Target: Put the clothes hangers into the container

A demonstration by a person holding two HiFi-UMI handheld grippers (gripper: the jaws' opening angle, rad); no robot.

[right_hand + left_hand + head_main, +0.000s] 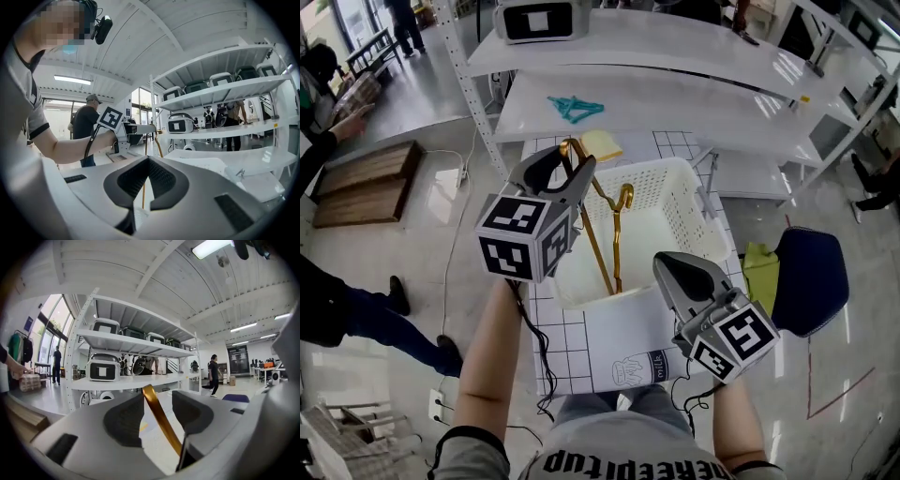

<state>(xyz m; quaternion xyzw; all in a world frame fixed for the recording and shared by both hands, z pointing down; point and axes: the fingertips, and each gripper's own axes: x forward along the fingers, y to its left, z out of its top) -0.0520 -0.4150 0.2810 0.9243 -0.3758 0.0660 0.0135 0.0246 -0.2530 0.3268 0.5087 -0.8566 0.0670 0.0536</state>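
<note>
A gold clothes hanger hangs upright with its lower end inside the white slotted basket. My left gripper is shut on the hanger's top, above the basket's left rim. In the left gripper view the gold bar runs slanted between the two dark pads. My right gripper sits shut and empty at the basket's near right corner. In the right gripper view its tips meet, and the left gripper shows beyond with the hanger. A teal hanger lies on the white shelf.
The basket stands on a gridded white mat. A yellow pad lies behind the basket. White shelving with boxes rises at the back. A blue chair and a green cloth are to the right. People stand at the left.
</note>
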